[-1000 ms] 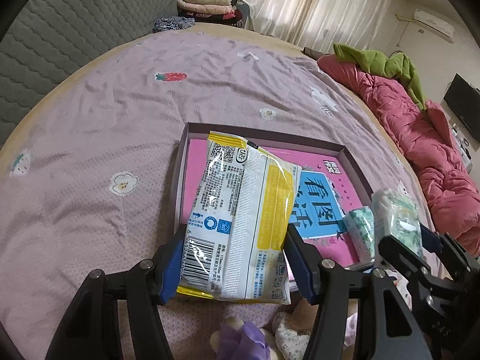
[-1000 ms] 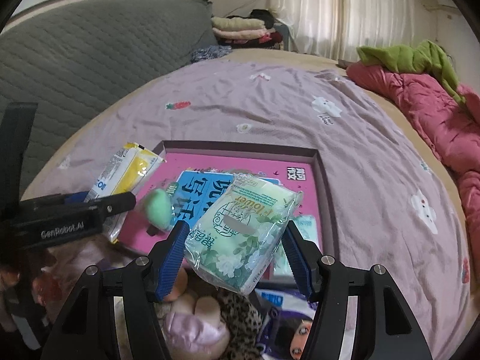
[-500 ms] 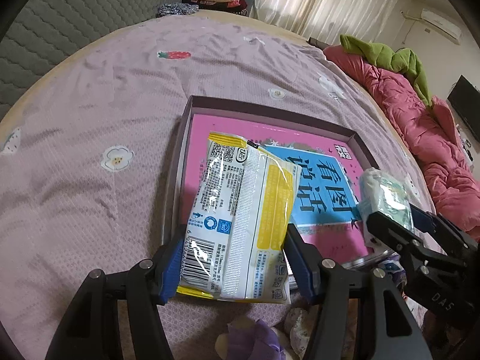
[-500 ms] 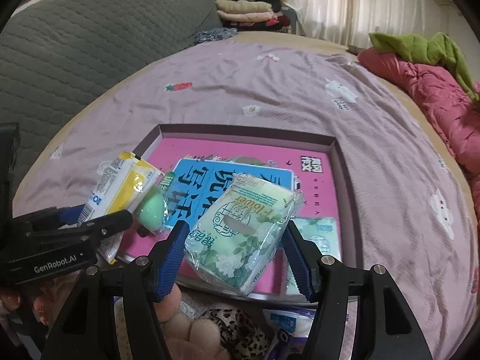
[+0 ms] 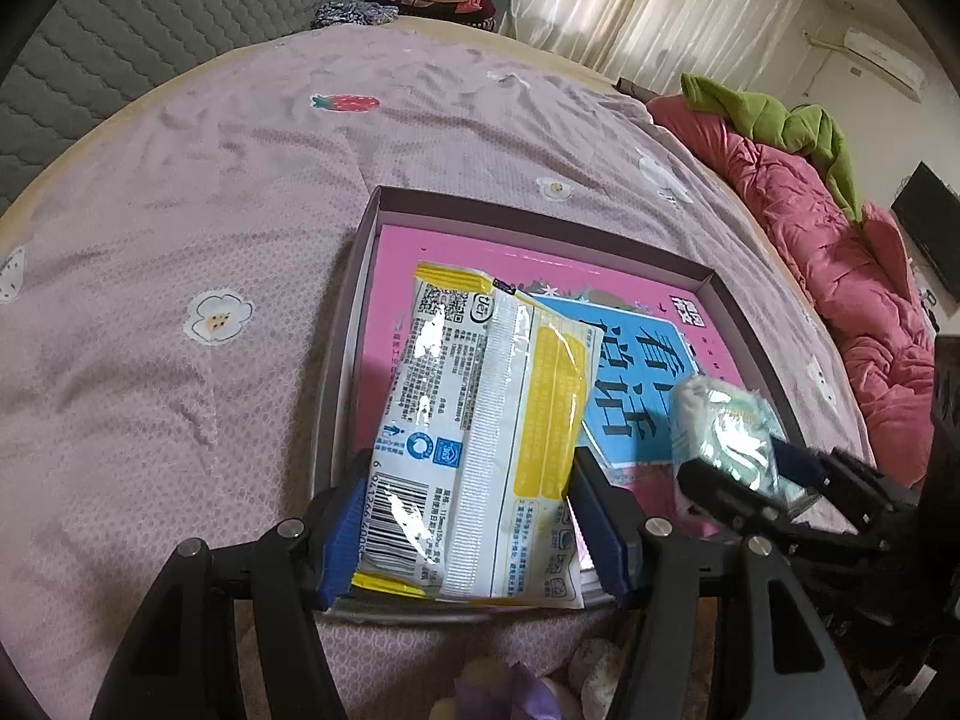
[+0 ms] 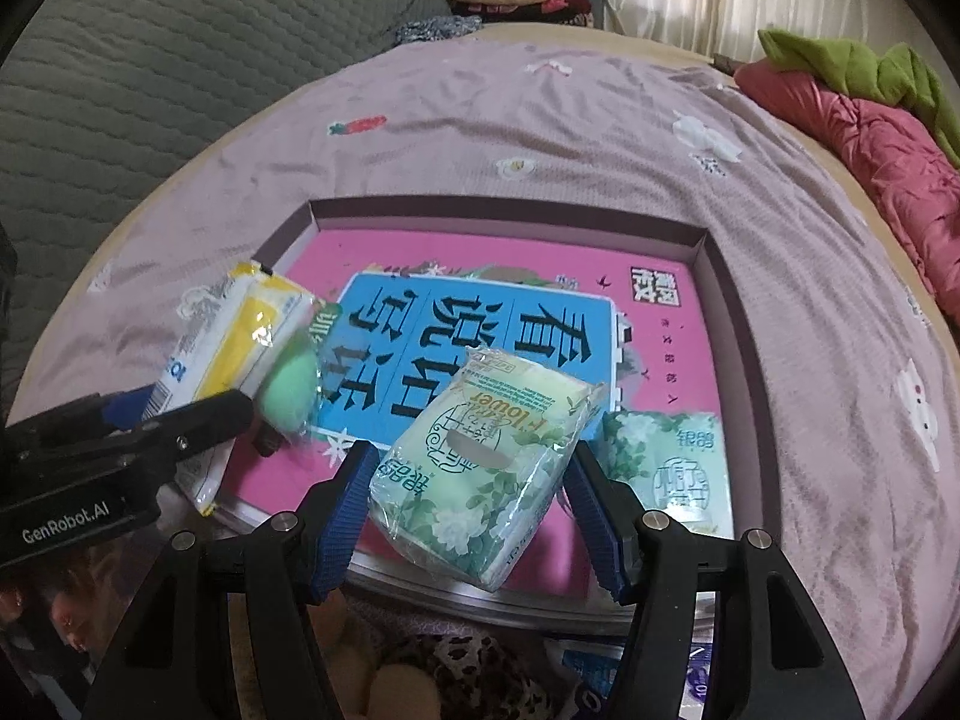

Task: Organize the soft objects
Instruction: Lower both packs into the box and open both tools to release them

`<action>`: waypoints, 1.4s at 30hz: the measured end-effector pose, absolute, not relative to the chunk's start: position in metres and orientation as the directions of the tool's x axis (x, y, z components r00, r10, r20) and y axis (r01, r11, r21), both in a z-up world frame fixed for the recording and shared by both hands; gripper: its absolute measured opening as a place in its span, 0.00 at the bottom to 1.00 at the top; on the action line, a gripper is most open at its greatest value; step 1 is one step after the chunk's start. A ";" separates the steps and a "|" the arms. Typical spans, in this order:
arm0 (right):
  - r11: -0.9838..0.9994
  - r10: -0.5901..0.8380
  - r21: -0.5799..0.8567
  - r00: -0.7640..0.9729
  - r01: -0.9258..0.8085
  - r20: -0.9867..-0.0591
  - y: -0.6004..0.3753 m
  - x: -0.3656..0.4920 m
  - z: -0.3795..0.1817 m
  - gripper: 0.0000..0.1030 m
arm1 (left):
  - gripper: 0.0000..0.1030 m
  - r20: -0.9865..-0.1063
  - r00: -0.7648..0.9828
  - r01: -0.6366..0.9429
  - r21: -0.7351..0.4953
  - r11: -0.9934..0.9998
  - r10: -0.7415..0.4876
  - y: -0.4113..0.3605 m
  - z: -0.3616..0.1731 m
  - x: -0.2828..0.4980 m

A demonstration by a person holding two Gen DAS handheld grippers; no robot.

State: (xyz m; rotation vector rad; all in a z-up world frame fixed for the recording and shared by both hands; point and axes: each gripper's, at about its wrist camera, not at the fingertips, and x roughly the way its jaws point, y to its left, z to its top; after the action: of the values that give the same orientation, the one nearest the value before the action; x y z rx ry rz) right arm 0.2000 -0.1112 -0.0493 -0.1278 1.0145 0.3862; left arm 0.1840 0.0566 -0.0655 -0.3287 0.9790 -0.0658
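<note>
Bed (image 5: 180, 240) under lilac sheet with small prints. Shallow box lid (image 6: 729, 324) lies on bed, pink-and-blue book cover (image 6: 468, 330) inside. Left claw (image 5: 474, 525) clamped on yellow-white wipes pack (image 5: 480, 438), pack over lid's near left edge. Right claw (image 6: 471, 510) clamped on green floral tissue pack (image 6: 480, 468), tilted above lid's near edge. Second green tissue pack (image 6: 678, 462) lies flat in lid's near right corner. Green egg-shaped sponge (image 6: 288, 390) just beside left claw.

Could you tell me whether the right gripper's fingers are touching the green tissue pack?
Touching. The right wrist view shows both blue fingers pressed against the sides of the green tissue pack, holding it above the tray.
</note>
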 end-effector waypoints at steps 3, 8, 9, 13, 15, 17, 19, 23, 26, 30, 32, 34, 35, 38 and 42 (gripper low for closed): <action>0.926 0.246 0.071 0.450 -0.371 -0.858 -0.110 0.202 -0.055 0.63 | 0.61 -0.809 0.552 -0.094 -0.302 0.949 -0.203 0.055 -0.069 0.188; 0.931 0.244 0.081 0.439 -0.356 -0.865 -0.114 0.203 -0.060 0.63 | 0.61 -0.810 0.556 -0.085 -0.280 0.956 -0.188 0.052 -0.070 0.188; 0.932 0.242 0.080 0.440 -0.354 -0.865 -0.114 0.203 -0.060 0.63 | 0.61 -0.810 0.555 -0.085 -0.283 0.955 -0.191 0.052 -0.070 0.188; 0.932 0.237 0.075 0.440 -0.353 -0.866 -0.114 0.202 -0.059 0.64 | 0.61 -0.812 0.545 -0.080 -0.295 0.952 -0.206 0.051 -0.071 0.190; 0.932 0.240 0.081 0.437 -0.352 -0.867 -0.115 0.202 -0.058 0.64 | 0.61 -0.816 0.538 -0.078 -0.298 0.951 -0.211 0.049 -0.073 0.190; 0.931 0.249 0.093 0.431 -0.353 -0.867 -0.116 0.201 -0.058 0.65 | 0.61 -0.818 0.536 -0.075 -0.292 0.953 -0.209 0.047 -0.073 0.190; 0.928 0.263 0.105 0.430 -0.357 -0.864 -0.117 0.199 -0.057 0.65 | 0.61 -0.819 0.537 -0.073 -0.287 0.955 -0.205 0.045 -0.073 0.189; 0.929 0.268 0.109 0.441 -0.353 -0.857 -0.120 0.198 -0.054 0.69 | 0.61 -0.820 0.533 -0.073 -0.289 0.954 -0.208 0.043 -0.072 0.190; 0.932 0.265 0.105 0.455 -0.347 -0.850 -0.122 0.196 -0.050 0.71 | 0.61 -0.822 0.531 -0.071 -0.286 0.955 -0.207 0.041 -0.072 0.191; 0.934 0.270 0.104 0.484 -0.342 -0.832 -0.126 0.190 -0.037 0.71 | 0.61 -0.827 0.526 -0.066 -0.276 0.959 -0.201 0.039 -0.073 0.192; 0.935 0.273 0.102 0.504 -0.341 -0.819 -0.130 0.184 -0.030 0.71 | 0.61 -0.828 0.524 -0.067 -0.275 0.959 -0.201 0.040 -0.073 0.192; 0.936 0.267 0.090 0.520 -0.340 -0.811 -0.131 0.179 -0.024 0.71 | 0.61 -0.829 0.523 -0.067 -0.272 0.960 -0.199 0.039 -0.074 0.192; 0.937 0.264 0.086 0.526 -0.339 -0.809 -0.132 0.177 -0.022 0.71 | 0.61 -0.830 0.522 -0.067 -0.270 0.961 -0.197 0.038 -0.074 0.193; 0.944 0.253 0.087 0.531 -0.317 -0.809 -0.138 0.172 -0.020 0.71 | 0.61 -0.835 0.516 -0.070 -0.266 0.961 -0.194 0.038 -0.075 0.194; 0.955 0.240 0.098 0.538 -0.279 -0.808 -0.147 0.168 -0.020 0.71 | 0.61 -0.842 0.503 -0.076 -0.268 0.960 -0.195 0.038 -0.075 0.196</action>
State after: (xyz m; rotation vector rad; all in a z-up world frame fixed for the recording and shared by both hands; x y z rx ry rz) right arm 0.1684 -0.1468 -0.0197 -0.0441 0.9538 0.3084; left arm 0.1961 0.0385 -0.0753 -0.2864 1.0457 -0.0727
